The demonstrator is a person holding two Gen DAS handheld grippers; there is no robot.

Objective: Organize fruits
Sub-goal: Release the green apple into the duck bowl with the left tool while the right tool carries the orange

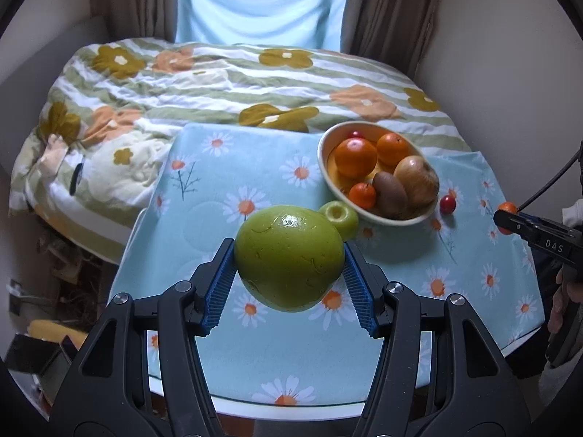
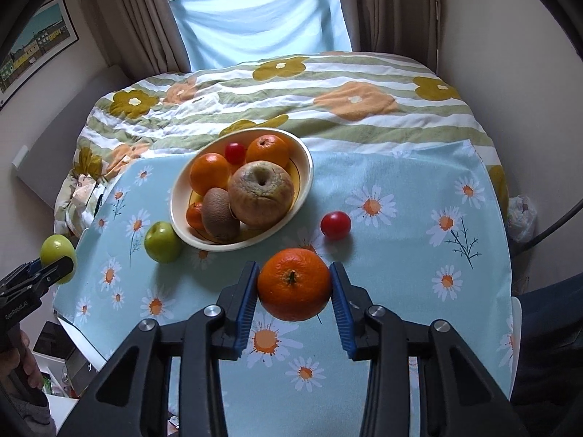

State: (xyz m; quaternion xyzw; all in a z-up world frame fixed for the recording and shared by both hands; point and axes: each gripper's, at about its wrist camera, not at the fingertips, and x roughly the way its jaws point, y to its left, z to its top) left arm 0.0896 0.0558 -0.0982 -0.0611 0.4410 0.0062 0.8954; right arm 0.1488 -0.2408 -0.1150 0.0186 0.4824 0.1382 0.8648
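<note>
Two tongs, both loaded. My left gripper [image 1: 289, 262] clamps a green apple [image 1: 289, 256] clear above the daisy cloth [image 1: 204, 196]; my right gripper [image 2: 294, 286] clamps an orange [image 2: 294, 284]. Only the right view shows the bowl [image 2: 308, 178] interior fully: wrinkled apple [image 2: 260, 193], kiwi [image 2: 220, 218], cherry tomato [image 2: 235, 152]. A second green apple [image 2: 163, 242] sits beside the bowl, a red tomato [image 2: 335, 224] nearby.
</note>
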